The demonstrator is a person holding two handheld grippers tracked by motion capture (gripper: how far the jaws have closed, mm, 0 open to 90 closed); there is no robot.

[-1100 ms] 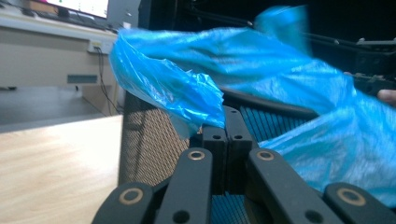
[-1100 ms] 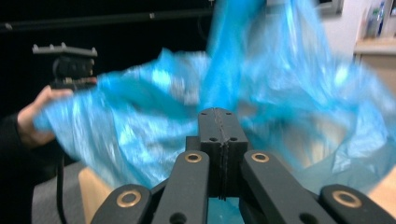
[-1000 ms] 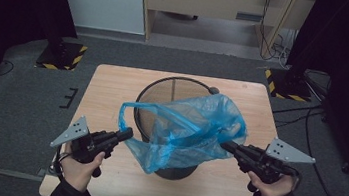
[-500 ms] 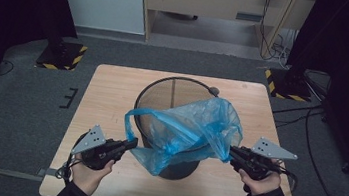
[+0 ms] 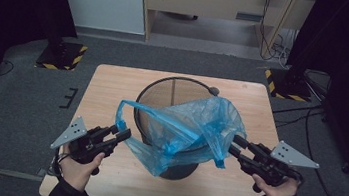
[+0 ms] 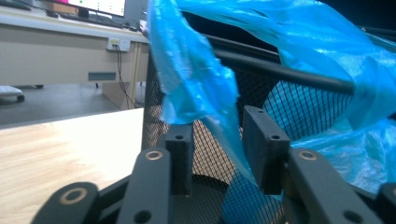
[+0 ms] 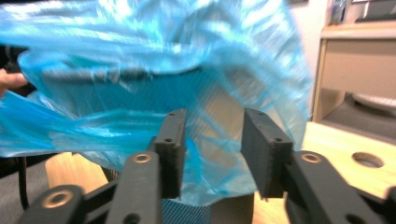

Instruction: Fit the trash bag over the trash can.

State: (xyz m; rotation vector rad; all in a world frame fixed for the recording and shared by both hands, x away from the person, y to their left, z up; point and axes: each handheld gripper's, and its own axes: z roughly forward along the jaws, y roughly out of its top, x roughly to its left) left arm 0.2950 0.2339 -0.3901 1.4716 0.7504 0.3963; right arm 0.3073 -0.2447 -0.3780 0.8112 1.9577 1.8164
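Note:
A thin blue plastic bag [image 5: 194, 125] drapes over the near side of a black mesh waste bin [image 5: 174, 85] on the wooden table [image 5: 108, 90]. My left gripper [image 5: 125, 133] sits at the bag's left edge and my right gripper [image 5: 233, 144] at its right edge. Both pairs of jaws have just been opening. In the left gripper view the left gripper [image 6: 219, 126] stands apart, with loose bag film [image 6: 196, 79] hanging between its jaws in front of the bin's rim [image 6: 289, 74]. In the right gripper view the right gripper [image 7: 212, 116] is likewise parted, with the bag [image 7: 140, 56] just ahead.
The table has a round cable hole [image 5: 213, 90] behind the bin. Black stands with yellow-striped bases [image 5: 59, 56] flank the table on the grey floor. A wooden desk [image 5: 214, 2] and cables [image 5: 269, 44] lie beyond.
Both grippers' jaws have parted from shut. The bag's edges have slackened and sunk lower over the bin. Both hands have dropped a little toward the table.

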